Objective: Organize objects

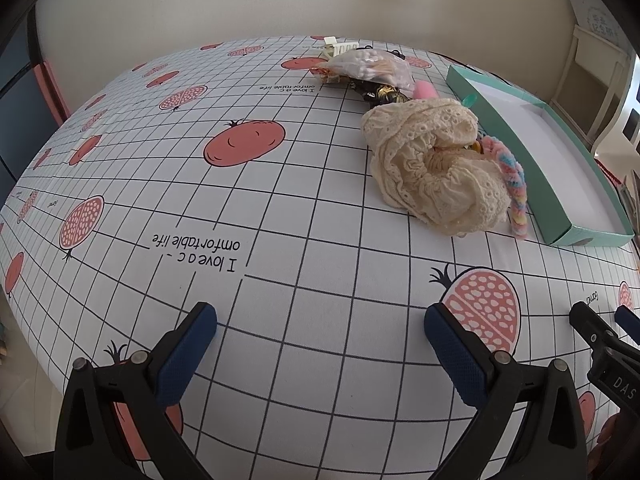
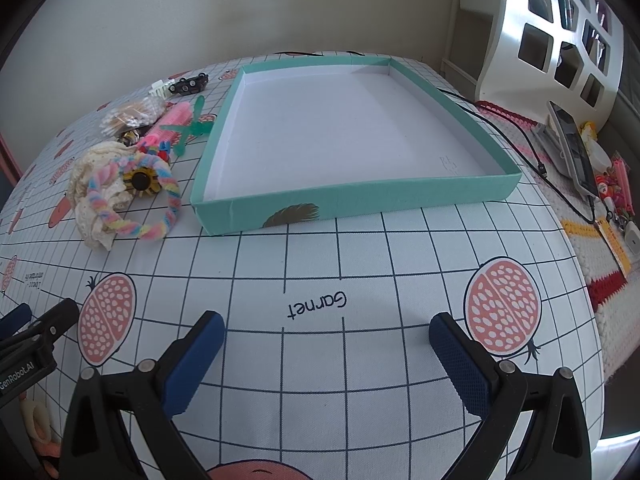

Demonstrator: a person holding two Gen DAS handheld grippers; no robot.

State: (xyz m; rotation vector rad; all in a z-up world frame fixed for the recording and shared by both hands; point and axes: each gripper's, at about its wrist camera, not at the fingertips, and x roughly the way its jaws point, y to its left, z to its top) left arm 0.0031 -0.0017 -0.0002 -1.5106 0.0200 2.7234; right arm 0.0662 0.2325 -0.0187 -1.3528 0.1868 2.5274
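Left gripper (image 1: 320, 320): jaws spread wide, holding nothing, above the gridded tablecloth (image 1: 280, 184) at its near edge.
Cream lace fabric (image 1: 432, 168): bunched, just left of the box.
Pastel braided loop (image 2: 136, 196): draped over the lace, touching it.
Clear bag of small items (image 1: 368, 66): far end of the pile.
Pink roller (image 2: 170, 122), green clip (image 2: 192, 128): beside the box's left wall.
Teal shallow box (image 2: 400, 194): right of the pile, white interior bare.
Right gripper (image 2: 326, 334): jaws spread, holding nothing, near side of the box.

a plain cream wall (image 2: 200, 12) behind, a white cubby shelf (image 2: 560, 40) at right, soft daylight
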